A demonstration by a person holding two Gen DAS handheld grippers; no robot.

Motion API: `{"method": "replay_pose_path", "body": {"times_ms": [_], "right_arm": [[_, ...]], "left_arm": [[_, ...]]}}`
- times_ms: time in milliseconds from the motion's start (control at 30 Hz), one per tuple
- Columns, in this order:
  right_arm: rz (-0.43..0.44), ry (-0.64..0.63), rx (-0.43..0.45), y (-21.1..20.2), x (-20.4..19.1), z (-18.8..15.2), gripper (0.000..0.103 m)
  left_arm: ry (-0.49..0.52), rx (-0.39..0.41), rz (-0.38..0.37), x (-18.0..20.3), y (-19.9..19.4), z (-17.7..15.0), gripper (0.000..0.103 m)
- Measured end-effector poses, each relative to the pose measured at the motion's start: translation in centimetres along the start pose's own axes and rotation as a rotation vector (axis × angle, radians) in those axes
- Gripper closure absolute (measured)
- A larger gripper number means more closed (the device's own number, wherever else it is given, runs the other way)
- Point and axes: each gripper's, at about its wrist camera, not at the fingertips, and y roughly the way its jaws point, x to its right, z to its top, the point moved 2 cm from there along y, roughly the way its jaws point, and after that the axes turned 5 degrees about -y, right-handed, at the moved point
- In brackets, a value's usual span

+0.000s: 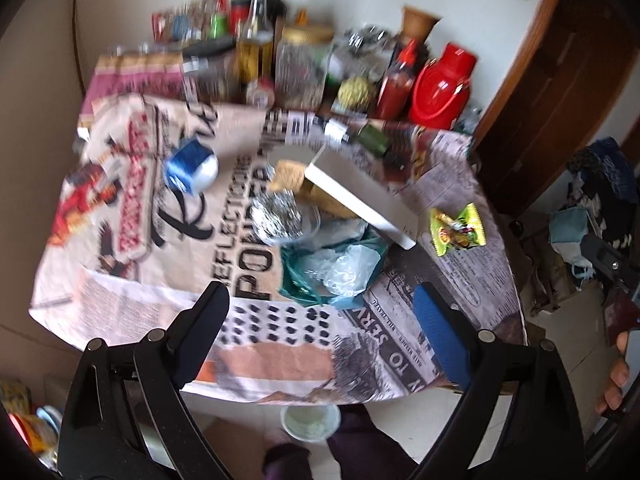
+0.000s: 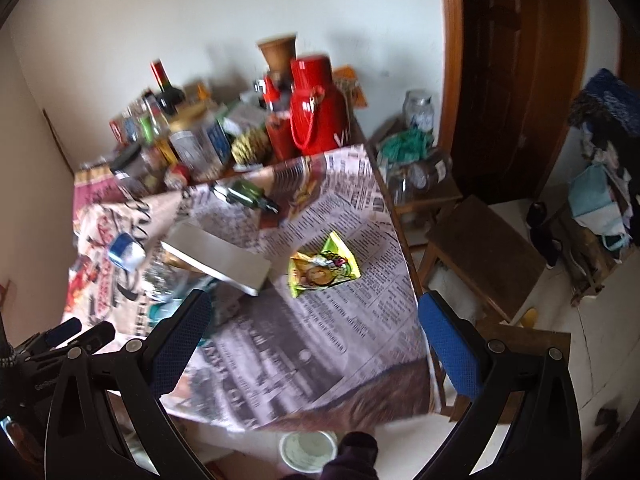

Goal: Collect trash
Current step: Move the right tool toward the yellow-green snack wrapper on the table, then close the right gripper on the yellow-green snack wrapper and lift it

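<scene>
Right wrist view: newspaper-covered table point(image 2: 340, 344) beside a wooden door point(image 2: 516, 80), both grippers' fingers point(image 2: 448, 348) spread, empty.

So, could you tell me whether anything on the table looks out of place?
A green bottle lies on its side, unlike the upright bottles behind it. A white box sits tilted, propped on the litter pile.

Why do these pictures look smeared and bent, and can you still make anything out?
Left wrist view: motion blur smears the bottles at the back; the green snack wrapper stays recognisable. Right wrist view: blur too, the tablecloth print unreadable. Both: fisheye bends edges and darkens corners; soft daylight, no harsh glare.
</scene>
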Motion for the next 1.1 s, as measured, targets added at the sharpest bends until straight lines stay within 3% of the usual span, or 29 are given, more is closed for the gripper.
{"method": "replay_pose_path", "body": {"times_ms": [333, 400, 633, 733, 833, 933, 1100], "right_arm": [[0.077, -0.101, -0.205, 10.9, 2.1, 2.2, 0.012], [0.096, -0.121, -0.247, 12.9, 2.3, 2.4, 0.02], [0.196, -0.092, -0.359, 17.2, 3.0, 2.5, 0.027], [0.197, -0.155, -0.35, 17.2, 2.4, 2.6, 0.035], [0.184, -0.219, -0.337, 17.0, 1.8, 2.3, 0.051], [0.173, -0.274, -0.318, 17.1, 1.7, 2.1, 0.076], [0.214, -0.277, -0.269, 16.0, 2.3, 1.9, 0.085]], "left_arm": [[-0.073, -0.142, 0.054, 1.9, 8.3, 0.5, 0.009], [-0.091, -0.154, 0.078, 2.0, 9.6, 0.4, 0.009], [-0.075, -0.141, 0.132, 2.6, 11.8, 0.8, 0.009], [-0.086, -0.126, 0.118, 2.9, 11.9, 1.1, 0.02], [-0.082, -0.133, 0.113, 3.5, 12.3, 1.3, 0.035], [-0.07, -0.143, 0.078, 4.1, 12.2, 1.3, 0.059], [-0.073, -0.126, 0.064, 4.8, 11.6, 1.3, 0.079]]}}
